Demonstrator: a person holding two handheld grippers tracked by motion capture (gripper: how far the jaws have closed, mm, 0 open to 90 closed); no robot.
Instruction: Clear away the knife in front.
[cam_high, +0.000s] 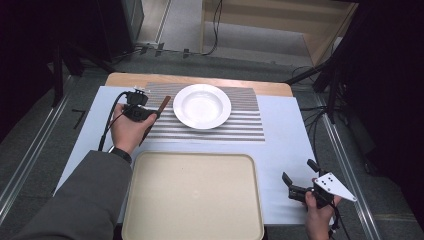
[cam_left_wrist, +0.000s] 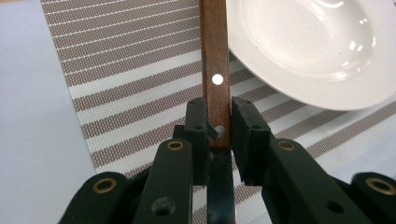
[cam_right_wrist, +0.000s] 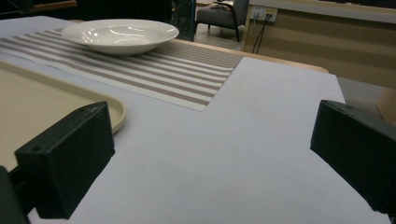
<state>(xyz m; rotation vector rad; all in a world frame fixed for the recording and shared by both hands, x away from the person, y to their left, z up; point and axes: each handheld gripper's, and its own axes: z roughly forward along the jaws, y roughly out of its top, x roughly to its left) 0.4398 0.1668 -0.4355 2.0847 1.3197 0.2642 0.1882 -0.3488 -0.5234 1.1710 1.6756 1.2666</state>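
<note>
My left gripper (cam_high: 150, 114) is shut on a knife with a brown wooden handle (cam_high: 163, 103), held over the left part of the striped placemat (cam_high: 240, 125). In the left gripper view the handle (cam_left_wrist: 215, 56) rises from between the jaws of the gripper (cam_left_wrist: 218, 116), and the blade runs back toward the camera. The handle's far end lies next to the rim of the white deep plate (cam_left_wrist: 317, 46). The plate (cam_high: 202, 105) sits on the placemat. My right gripper (cam_high: 299, 171) rests at the table's near right, open, nothing between its jaws (cam_right_wrist: 210, 140).
A beige tray (cam_high: 192, 200) lies at the near middle of the table, its corner (cam_right_wrist: 114, 112) left of the right gripper. White sheet (cam_high: 285, 140) covers the tabletop. Cables and dark stands line the floor beyond the table.
</note>
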